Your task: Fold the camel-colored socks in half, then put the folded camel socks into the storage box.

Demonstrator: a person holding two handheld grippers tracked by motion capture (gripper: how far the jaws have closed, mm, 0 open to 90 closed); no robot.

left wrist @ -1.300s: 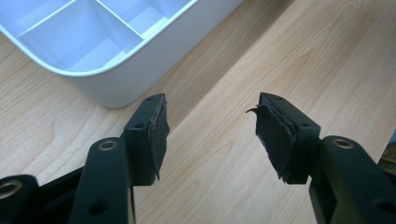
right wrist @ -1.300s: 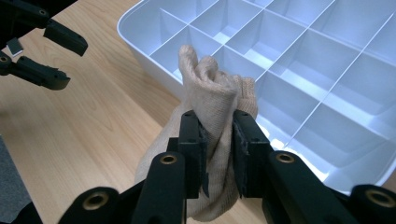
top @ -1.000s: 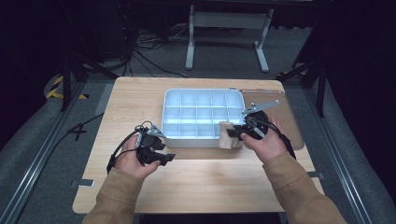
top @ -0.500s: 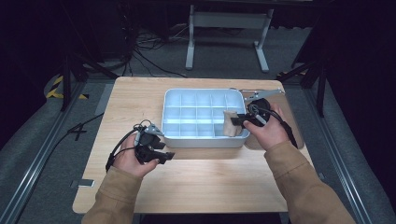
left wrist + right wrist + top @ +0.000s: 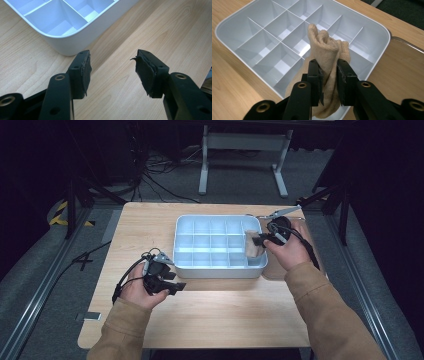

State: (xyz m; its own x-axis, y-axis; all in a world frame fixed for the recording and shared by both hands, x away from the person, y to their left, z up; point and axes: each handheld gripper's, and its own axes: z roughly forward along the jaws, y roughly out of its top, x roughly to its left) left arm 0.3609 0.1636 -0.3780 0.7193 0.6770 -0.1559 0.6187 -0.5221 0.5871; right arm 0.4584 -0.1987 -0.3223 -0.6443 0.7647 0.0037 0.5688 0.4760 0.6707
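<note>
Sock over the tray, not yet down

Left gripper (image 5: 172, 285) idles near me on the worktop (image 5: 225, 315), jaws wide and empty. Farther off, my right gripper (image 5: 328, 83) pinches the beige sock (image 5: 325, 53) above the divided tray (image 5: 186, 261); I judge placing it remains.

Beige knit cloth (image 5: 325, 53), pale blue-white divided tray (image 5: 186, 259), light wood-grain table (image 5: 225, 315), tan sleeves (image 5: 325, 305)
</note>
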